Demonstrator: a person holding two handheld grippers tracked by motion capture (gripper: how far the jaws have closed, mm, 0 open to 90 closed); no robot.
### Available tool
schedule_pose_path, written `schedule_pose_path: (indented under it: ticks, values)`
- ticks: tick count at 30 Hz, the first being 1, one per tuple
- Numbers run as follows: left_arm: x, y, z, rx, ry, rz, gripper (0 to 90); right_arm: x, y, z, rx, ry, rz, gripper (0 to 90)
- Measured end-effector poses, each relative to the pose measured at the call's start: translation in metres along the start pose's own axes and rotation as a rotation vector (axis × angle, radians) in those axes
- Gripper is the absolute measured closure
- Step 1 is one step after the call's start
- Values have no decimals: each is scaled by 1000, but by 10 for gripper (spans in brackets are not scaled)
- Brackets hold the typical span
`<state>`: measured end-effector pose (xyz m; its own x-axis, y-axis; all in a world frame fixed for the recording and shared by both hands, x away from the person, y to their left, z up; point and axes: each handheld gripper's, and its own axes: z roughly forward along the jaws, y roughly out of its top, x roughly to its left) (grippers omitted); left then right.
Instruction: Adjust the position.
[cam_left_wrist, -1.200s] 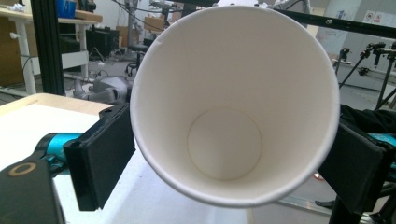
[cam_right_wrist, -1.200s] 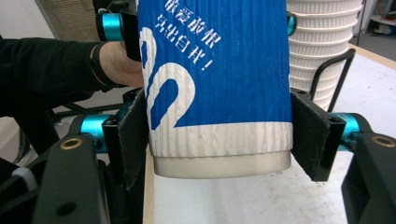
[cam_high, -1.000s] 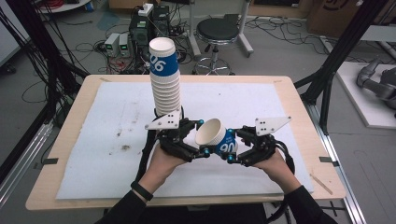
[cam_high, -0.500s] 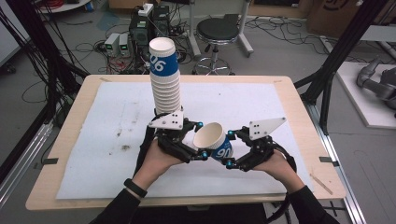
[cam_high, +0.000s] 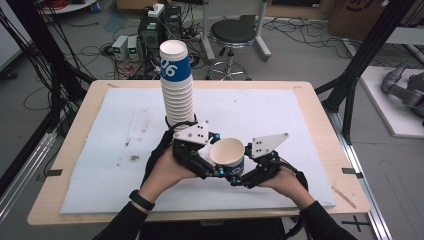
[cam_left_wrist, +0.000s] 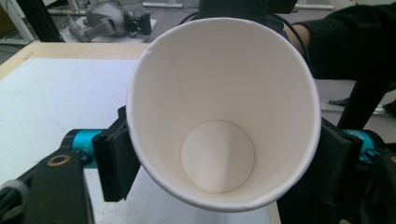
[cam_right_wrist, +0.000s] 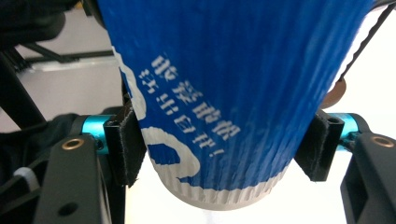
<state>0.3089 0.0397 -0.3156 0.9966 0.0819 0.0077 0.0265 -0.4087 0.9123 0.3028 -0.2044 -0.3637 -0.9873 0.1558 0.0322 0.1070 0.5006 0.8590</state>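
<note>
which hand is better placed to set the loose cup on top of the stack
Probably the left. Both hand-held grippers clamp the loose cup, but the left hand-held gripper sits right at the foot of the cup stack, while the right hand-held gripper is on the cup's far side.

high view: above, facing down on the desk (cam_high: 320, 125) | claw views: very close, facing opposite ends of the shared cup (cam_left_wrist: 224, 116)

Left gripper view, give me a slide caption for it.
Two black jaws clamp an empty paper cup, its open mouth facing the camera.
</note>
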Motion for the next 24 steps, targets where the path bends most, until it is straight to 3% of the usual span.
schedule_pose_path:
  ticks: [3,6,10,17,24]
  values:
    - [1,-3,0,-73,-5,-38,190,-2,0,-2,-45,22,22,298]
    - [2,-8,3,-176,-32,-102,176,-3,-1,-5,-90,31,37,298]
    - [5,-11,6,-268,-57,-155,160,-3,-2,-6,-143,35,54,298]
    - [4,-9,11,-335,-50,-158,160,-2,-2,-6,-196,36,74,298]
    - [5,-8,13,-367,-46,-152,175,-2,-3,-5,-230,48,103,298]
